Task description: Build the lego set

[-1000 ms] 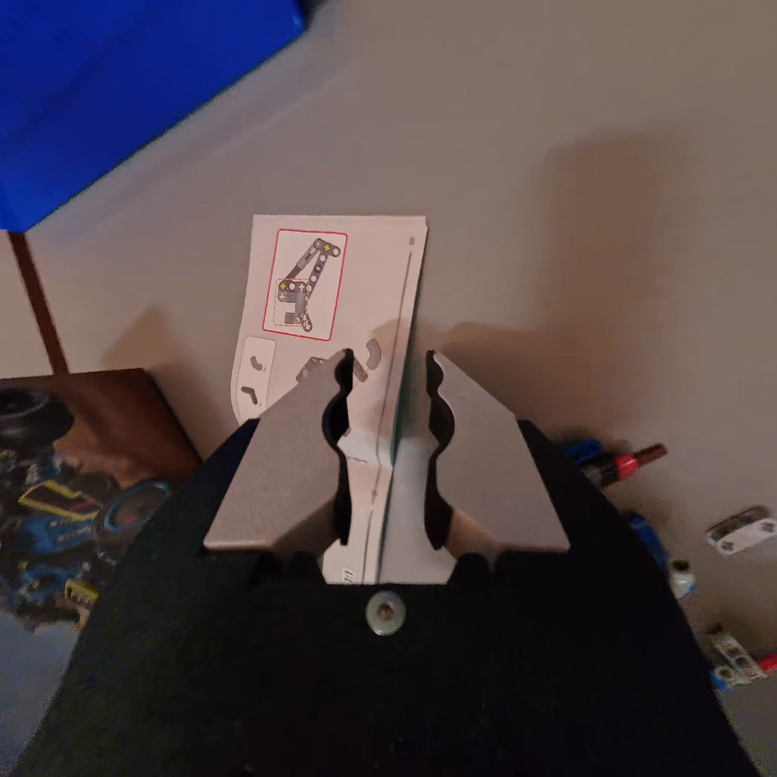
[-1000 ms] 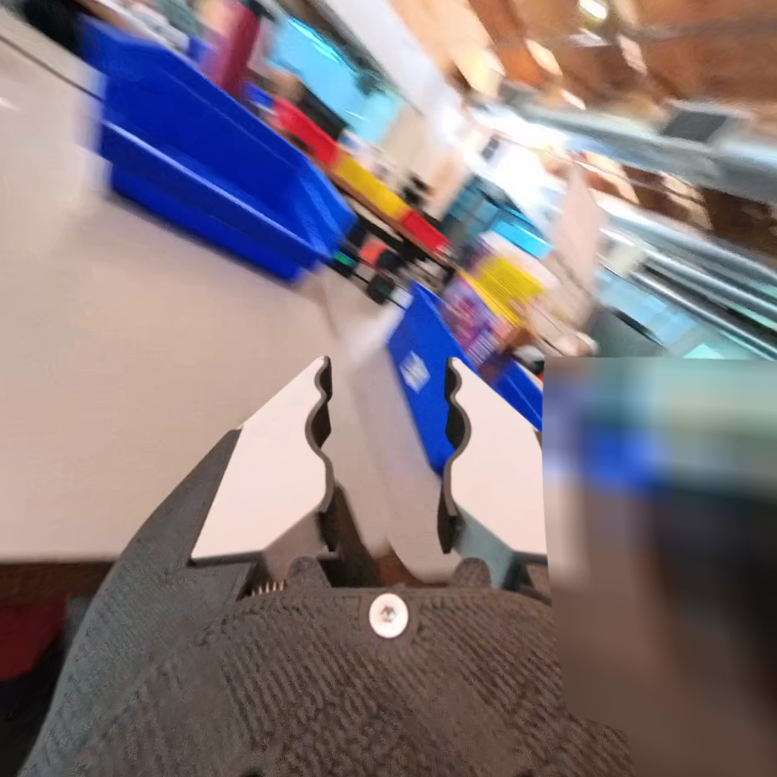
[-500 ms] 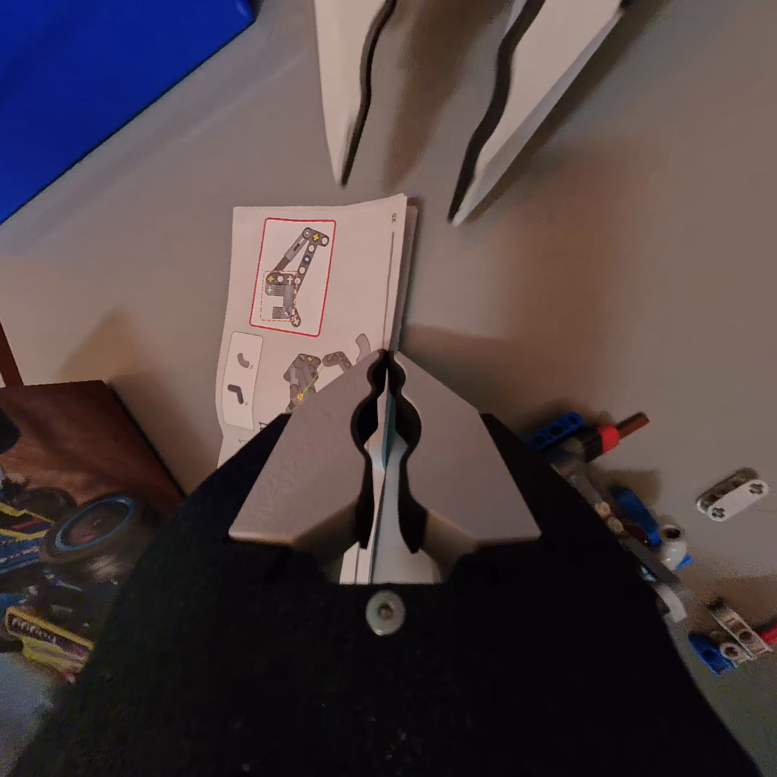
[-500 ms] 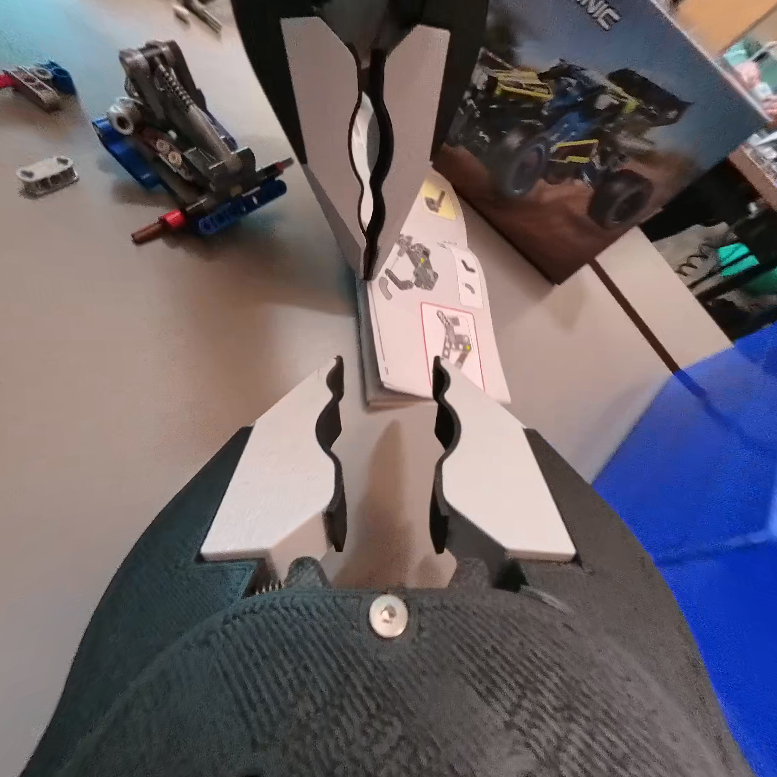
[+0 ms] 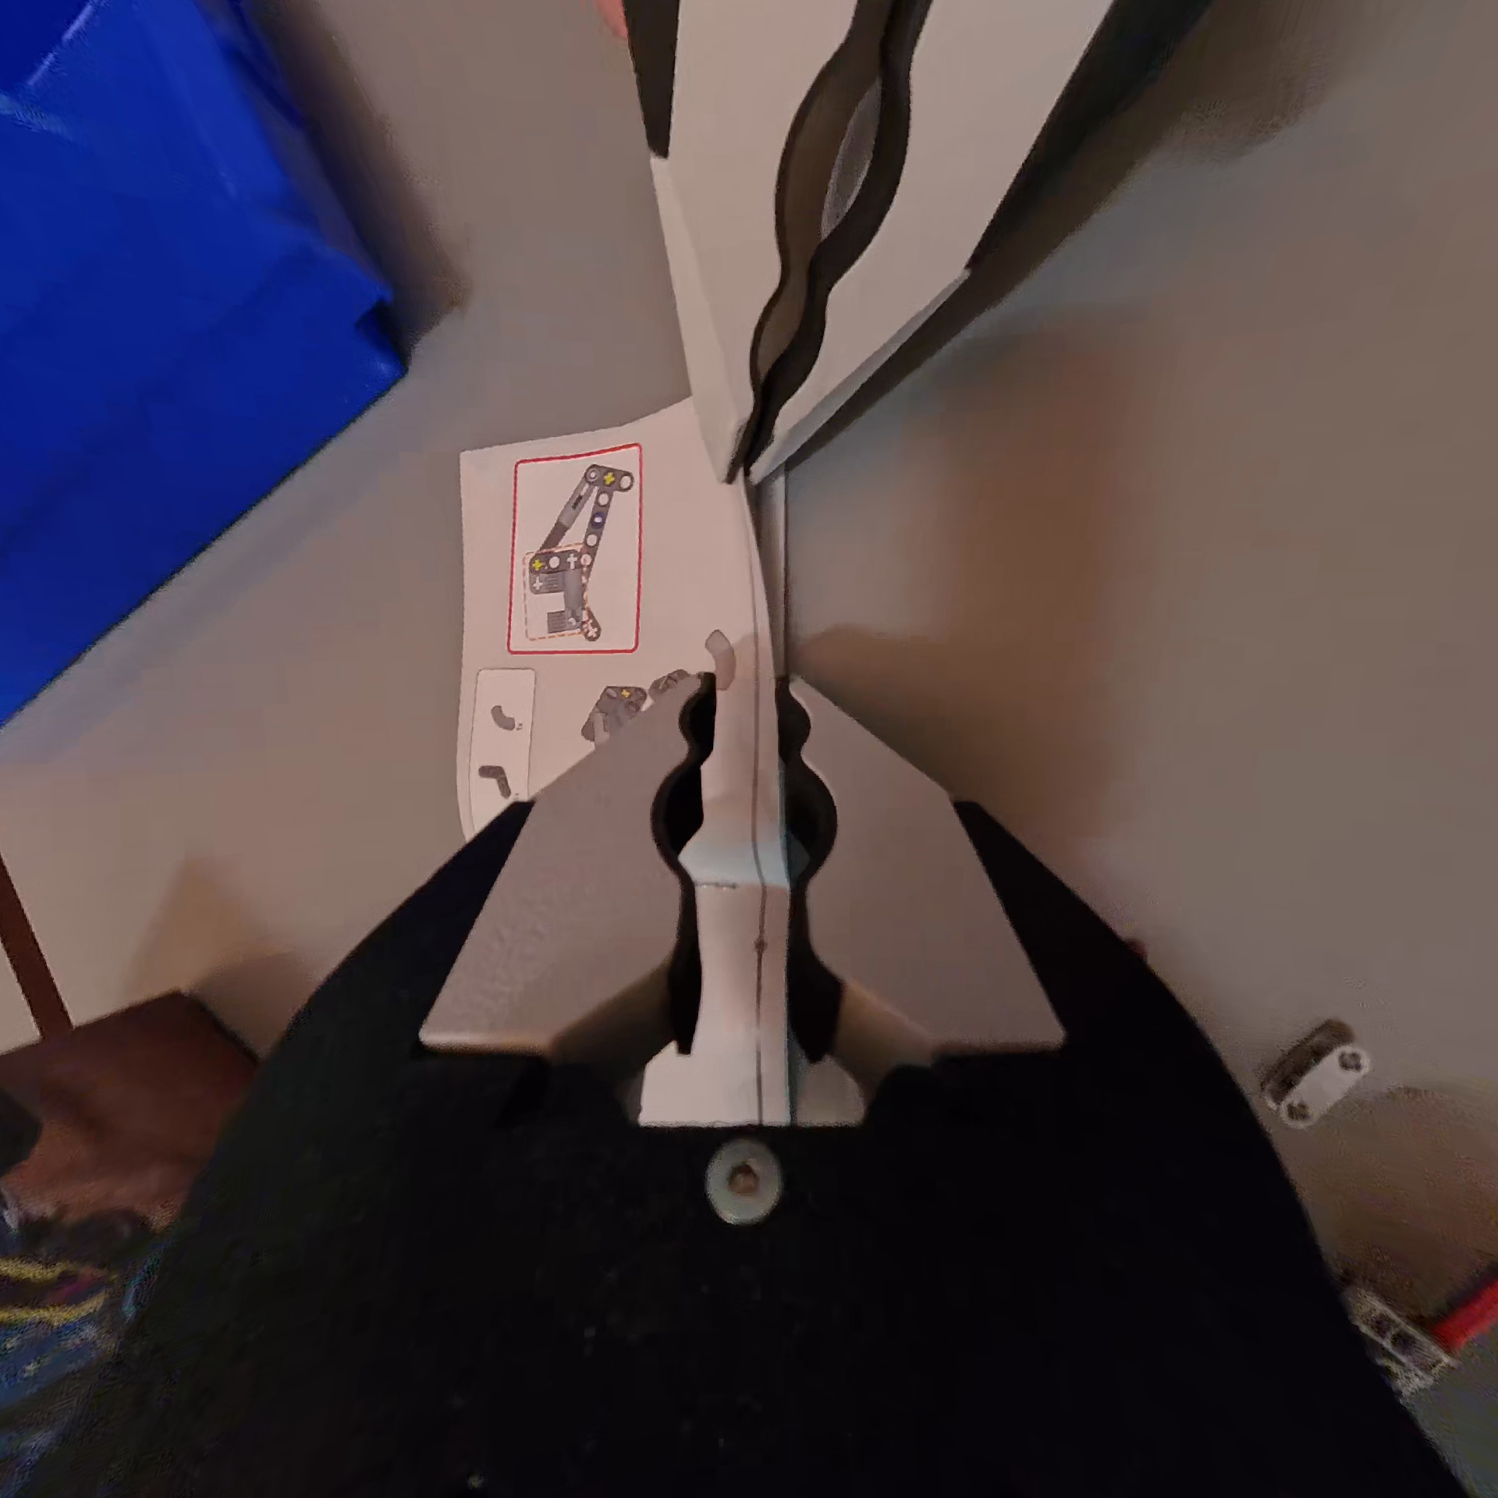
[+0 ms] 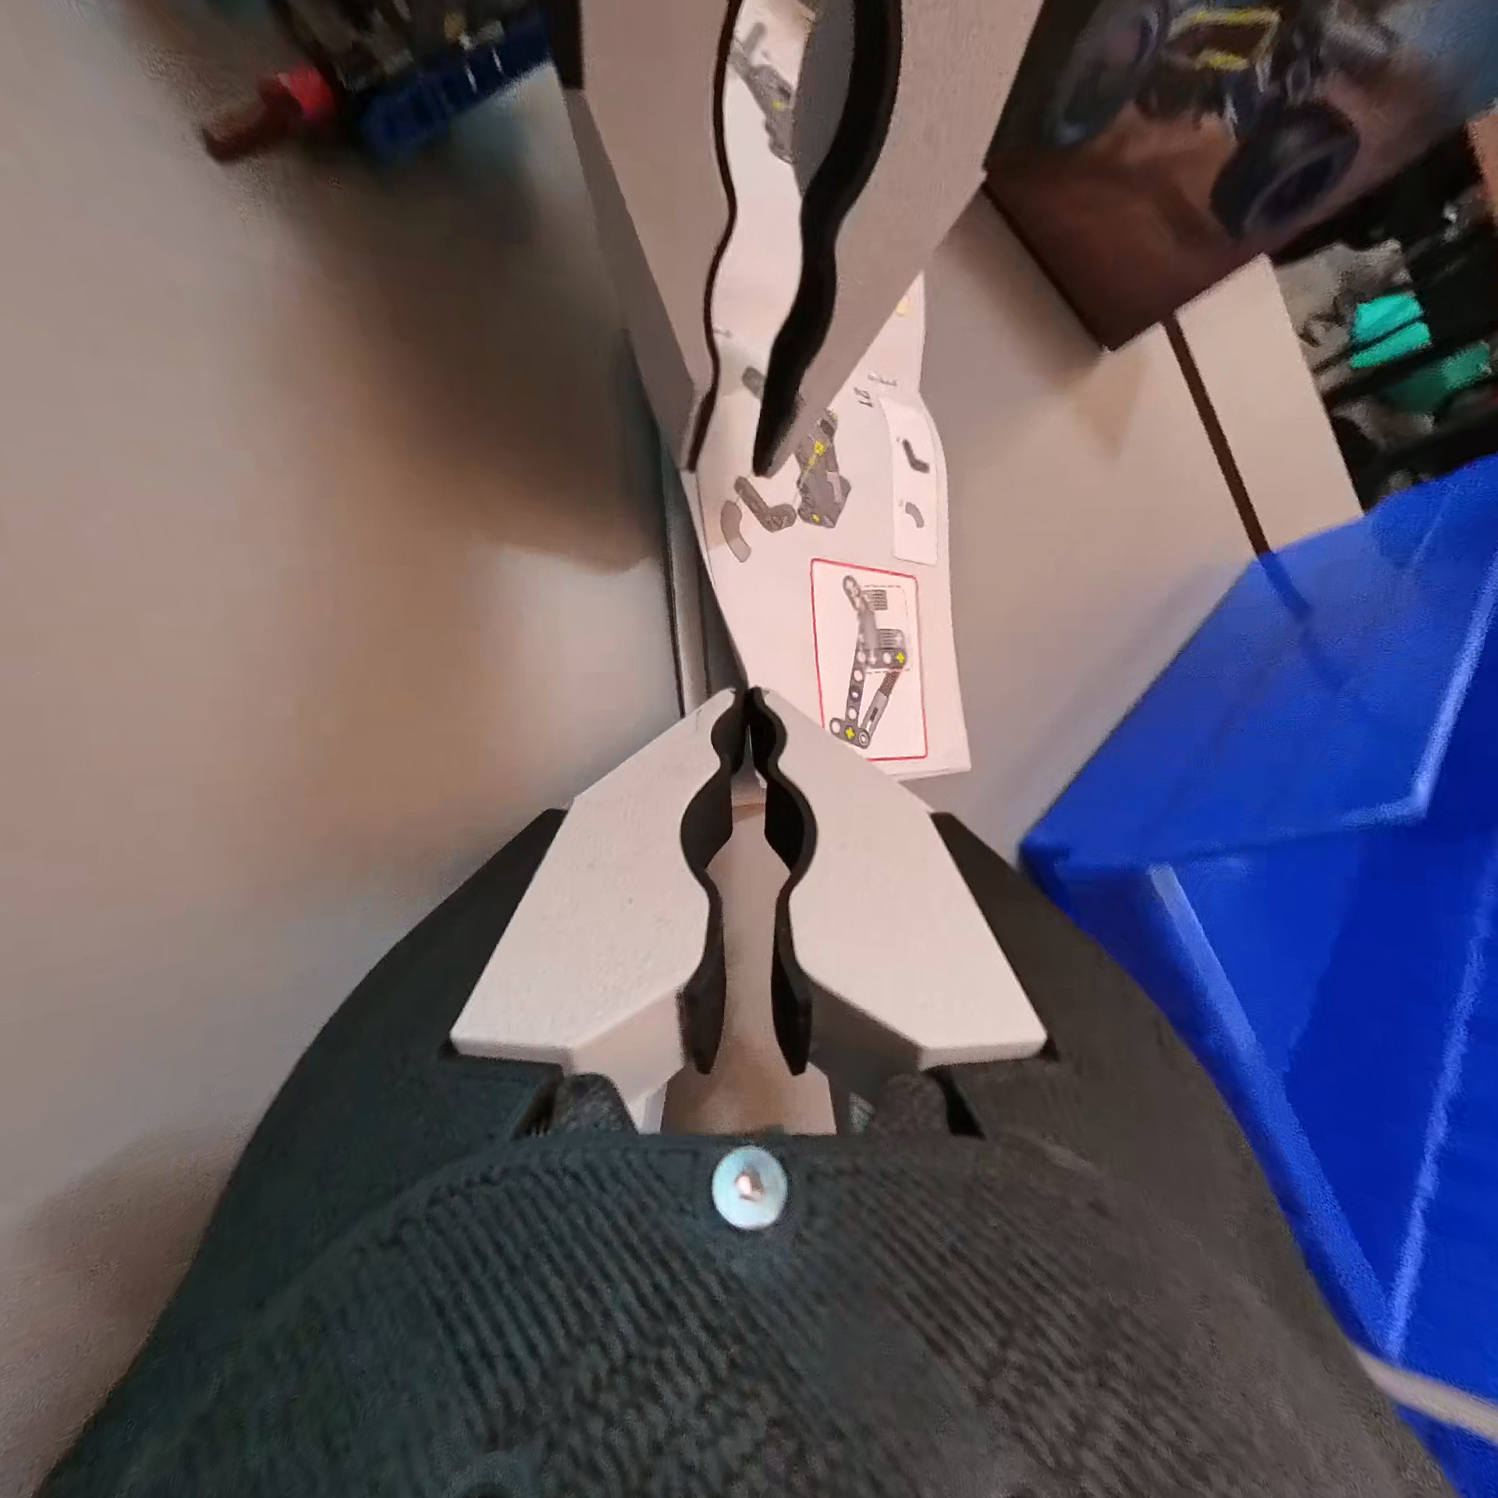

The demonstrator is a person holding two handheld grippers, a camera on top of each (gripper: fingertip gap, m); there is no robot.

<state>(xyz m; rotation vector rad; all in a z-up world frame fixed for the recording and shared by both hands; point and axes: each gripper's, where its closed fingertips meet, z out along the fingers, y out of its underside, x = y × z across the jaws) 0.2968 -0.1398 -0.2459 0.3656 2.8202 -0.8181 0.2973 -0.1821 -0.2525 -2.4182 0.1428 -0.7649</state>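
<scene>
Left wrist view is showing my left gripper (image 5: 746, 689) standing apart over the booklet (image 5: 567, 584) lying on the grey table (image 5: 1135, 567). My right gripper (image 6: 746, 697) is pinching the top page's corner beside the blue bin (image 6: 1297, 811).

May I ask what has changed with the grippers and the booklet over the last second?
The right gripper swung in to the booklet's far edge and closed on its top page there. The left gripper, shut on that page half a second ago, has opened; the page now runs between its parted fingers. The blue bin and loose white part stayed put.
</scene>
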